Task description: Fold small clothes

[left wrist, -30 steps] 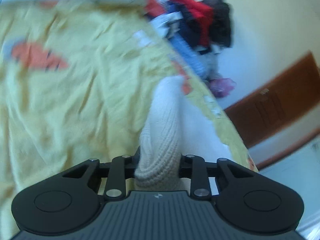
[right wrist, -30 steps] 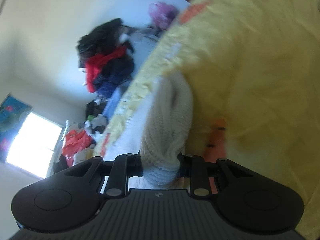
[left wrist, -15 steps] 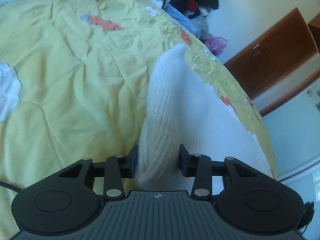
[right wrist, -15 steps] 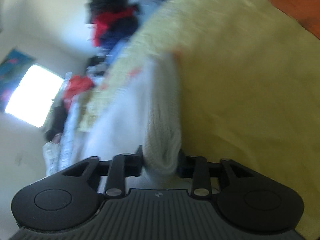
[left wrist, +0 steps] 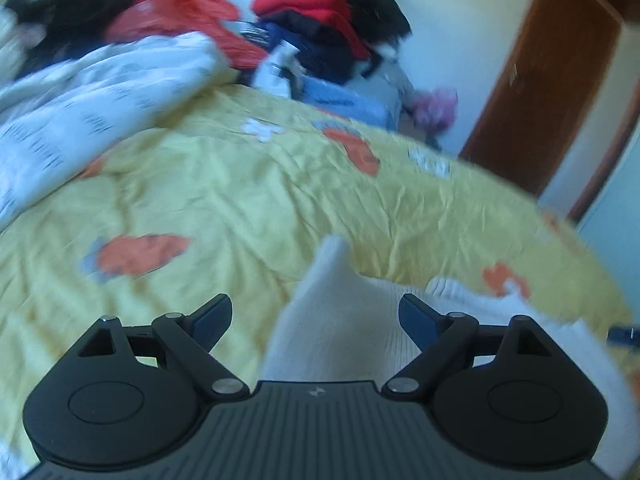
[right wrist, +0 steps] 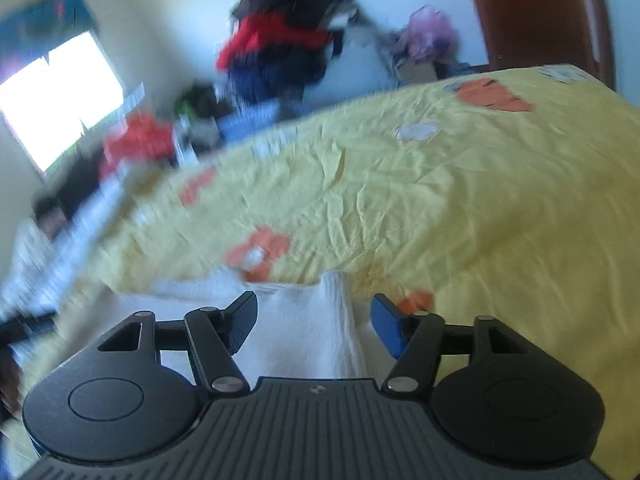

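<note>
A white knitted garment (left wrist: 340, 320) lies on the yellow bedsheet (left wrist: 240, 200), right in front of both grippers. My left gripper (left wrist: 316, 316) is open, its jaws spread wide with a raised corner of the garment between them, untouched. In the right wrist view the same garment (right wrist: 312, 320) lies flat below my right gripper (right wrist: 314, 320), which is open too, a fold ridge running between its fingers. Both views are motion-blurred.
A white printed duvet (left wrist: 80, 100) is bunched at the left of the bed. A pile of red, blue and black clothes (left wrist: 320, 32) stands beyond the bed's far edge. A brown wooden door (left wrist: 552, 80) is at the right, a bright window (right wrist: 60, 96) at the left.
Both grippers have opened and let go of the white garment, which now lies on the bed. Both have tilted up and pulled back, so the room's far side is in view.
</note>
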Demonstrator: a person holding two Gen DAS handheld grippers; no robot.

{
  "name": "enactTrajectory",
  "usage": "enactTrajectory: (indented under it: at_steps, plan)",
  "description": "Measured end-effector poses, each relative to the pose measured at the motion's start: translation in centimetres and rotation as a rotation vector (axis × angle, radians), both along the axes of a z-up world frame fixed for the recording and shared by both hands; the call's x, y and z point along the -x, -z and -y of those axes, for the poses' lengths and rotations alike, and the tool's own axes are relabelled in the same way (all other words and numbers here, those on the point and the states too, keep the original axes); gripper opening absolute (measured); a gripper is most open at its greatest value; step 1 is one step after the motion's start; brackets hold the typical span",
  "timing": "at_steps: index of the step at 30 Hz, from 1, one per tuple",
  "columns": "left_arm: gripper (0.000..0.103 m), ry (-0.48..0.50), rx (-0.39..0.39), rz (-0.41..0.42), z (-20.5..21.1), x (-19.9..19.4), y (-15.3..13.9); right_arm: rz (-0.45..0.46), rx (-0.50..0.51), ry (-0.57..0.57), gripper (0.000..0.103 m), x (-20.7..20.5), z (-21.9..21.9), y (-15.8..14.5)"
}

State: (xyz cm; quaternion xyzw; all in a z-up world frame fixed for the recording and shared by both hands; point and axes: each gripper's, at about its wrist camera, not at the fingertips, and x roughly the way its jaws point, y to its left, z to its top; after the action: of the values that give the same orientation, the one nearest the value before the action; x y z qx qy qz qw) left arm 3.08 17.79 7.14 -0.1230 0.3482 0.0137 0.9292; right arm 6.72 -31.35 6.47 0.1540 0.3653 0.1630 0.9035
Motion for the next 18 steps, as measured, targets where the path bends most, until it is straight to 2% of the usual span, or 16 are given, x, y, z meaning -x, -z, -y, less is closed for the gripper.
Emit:
enactTrajectory:
  at_steps: [2,3,4,5,6,8,10,13,14,16,17,18]
  plan:
    - [0.091,0.038,-0.079,-0.048,2.1,-1.2,1.0,-0.057,0.065,-0.023,0.066,-2.1,-1.5,1.4]
    - [0.087,0.045,-0.105,-0.072,2.6,-2.1,1.7,-0.071,0.083,-0.036,0.063,-2.4,-2.1,2.1]
    - [0.075,0.052,-0.113,-0.087,2.9,-2.6,2.2,-0.071,0.097,-0.049,0.040,-2.5,-2.7,2.5]
    - [0.038,0.063,-0.109,-0.105,3.0,-3.0,2.6,-0.065,0.105,-0.063,0.014,-2.3,-3.0,2.9]
    - [0.031,0.060,-0.111,-0.116,3.0,-3.4,2.8,-0.069,0.112,-0.079,0.015,-2.2,-3.2,3.1]
    - [0.027,0.076,-0.093,-0.081,3.0,-3.2,2.0,-0.029,0.088,-0.089,0.014,-1.4,-3.1,2.6]
    - [0.027,0.097,-0.106,-0.024,3.5,-2.3,0.7,0.020,0.043,-0.063,0.014,-0.6,-2.0,1.3]
    - [0.027,0.107,-0.125,0.031,4.1,-1.7,0.0,0.084,-0.071,0.001,0.013,0.8,0.8,-0.6]
    - [0.027,0.100,-0.142,0.013,4.3,-2.1,0.6,0.079,-0.072,0.017,0.013,0.7,1.1,-0.2]
    - [0.029,0.095,-0.173,-0.054,4.5,-3.3,2.7,0.014,-0.021,0.041,0.013,0.1,1.3,1.8]
    - [0.037,0.083,-0.192,-0.066,4.5,-3.4,3.5,-0.017,0.008,0.049,0.013,-0.3,1.1,3.0]
    - [0.039,0.075,-0.204,-0.046,4.5,-3.1,3.6,-0.029,0.028,0.053,0.013,-0.3,0.8,3.8]
